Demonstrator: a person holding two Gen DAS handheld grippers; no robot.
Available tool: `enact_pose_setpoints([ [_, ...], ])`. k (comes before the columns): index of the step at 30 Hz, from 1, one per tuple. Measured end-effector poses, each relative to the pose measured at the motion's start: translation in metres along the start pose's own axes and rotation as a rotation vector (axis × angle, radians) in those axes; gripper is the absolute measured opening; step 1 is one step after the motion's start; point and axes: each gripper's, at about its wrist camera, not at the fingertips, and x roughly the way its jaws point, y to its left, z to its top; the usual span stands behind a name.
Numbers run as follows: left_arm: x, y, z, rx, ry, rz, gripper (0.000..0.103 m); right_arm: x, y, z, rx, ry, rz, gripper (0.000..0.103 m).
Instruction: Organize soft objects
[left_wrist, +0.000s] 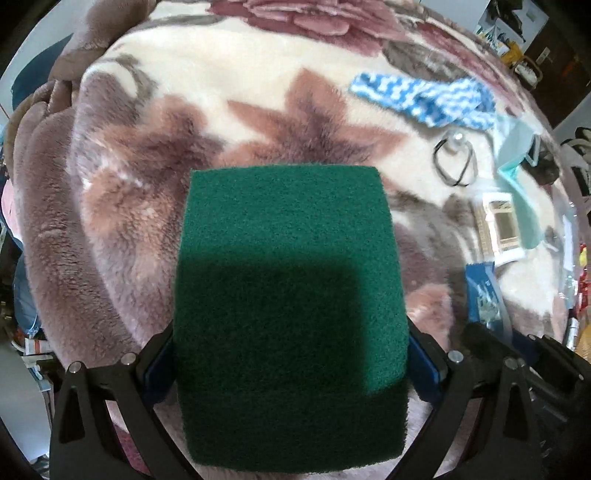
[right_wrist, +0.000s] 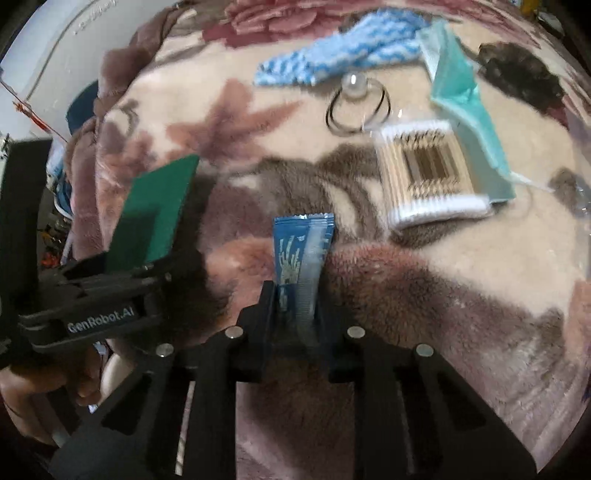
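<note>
Across the whole bed we see a plush blanket (left_wrist: 229, 92) in cream with mauve and brown flowers, bunched into folds at the left edge. Beyond it, at the far right, we make out cluttered shelves and a dark door. On the blanket lie a blue-and-white knitted cloth (right_wrist: 332, 55), a teal face mask (right_wrist: 461, 96), a pack of cotton swabs (right_wrist: 428, 173) and a wire ring with a clear suction cup (right_wrist: 356, 103), all near one another. Our left gripper (left_wrist: 291, 354) has its fingers pressed on a green scouring pad (left_wrist: 288, 280), held above the blanket. Our right gripper (right_wrist: 295, 314) has narrow fingers pinching a blue sachet (right_wrist: 299, 254) upright.
</note>
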Motion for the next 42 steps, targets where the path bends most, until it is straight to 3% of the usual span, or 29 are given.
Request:
enact_pose_setpoints([
  [7,-0.063,-0.02,-0.002,0.033,-0.107,-0.034,0.101,-0.062,0.0,0.005,0.034,-0.13,0.04,0.021],
  [14,-0.104,-0.048,-0.011,0.083,-0.14,-0.082,0.101,-0.107,0.01,0.005,0.057,-0.225,0.035,0.021],
  [42,-0.126,-0.16,-0.05,0.296,-0.135,-0.142,0.101,-0.181,-0.056,-0.058,0.217,-0.333,-0.033,0.021],
])
